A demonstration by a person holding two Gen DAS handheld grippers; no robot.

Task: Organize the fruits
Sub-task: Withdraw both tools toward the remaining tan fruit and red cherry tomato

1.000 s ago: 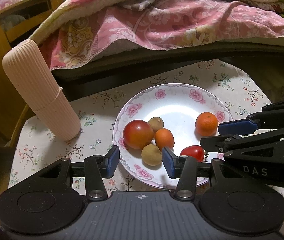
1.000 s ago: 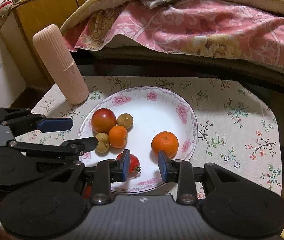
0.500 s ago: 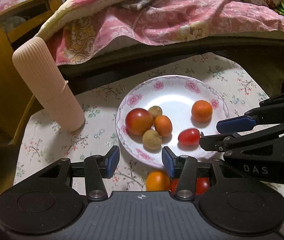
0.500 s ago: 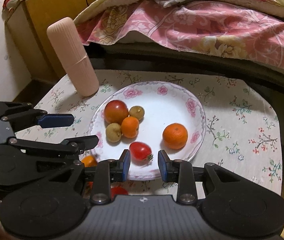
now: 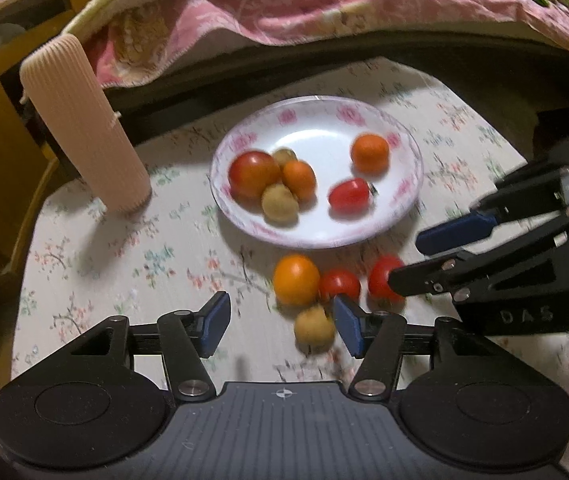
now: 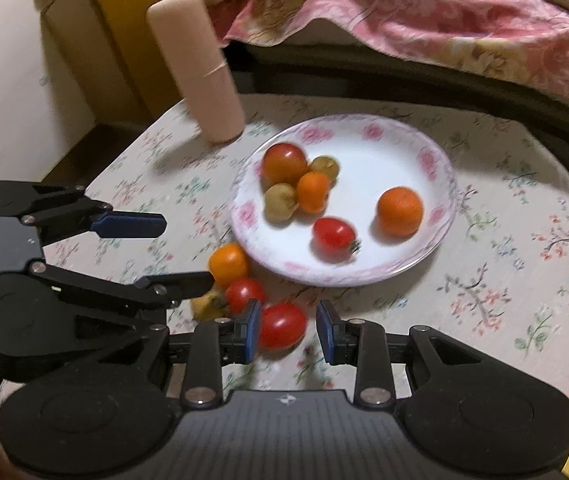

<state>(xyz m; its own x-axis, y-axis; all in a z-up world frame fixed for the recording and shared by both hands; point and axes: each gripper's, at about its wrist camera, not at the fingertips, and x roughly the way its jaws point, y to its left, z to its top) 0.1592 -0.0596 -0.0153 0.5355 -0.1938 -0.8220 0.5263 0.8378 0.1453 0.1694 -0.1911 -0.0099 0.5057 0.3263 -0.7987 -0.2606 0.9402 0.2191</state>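
Only right wrist view: wall (image 6: pixel 12 92) beside table (image 6: pixel 524 240).

I've drawn both grippers back from the plate (image 5: pixel 400 216). Four loose fruits now show just in front of it: an orange (image 5: pixel 296 279), two tomatoes (image 5: pixel 339 285) and a longan (image 5: pixel 314 330).

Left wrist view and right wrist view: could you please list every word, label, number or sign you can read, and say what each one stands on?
"DAS": raised letters on the black body of the right gripper, seen in the left wrist view.
No other readable text; the plate and tablecloth carry only flower patterns.
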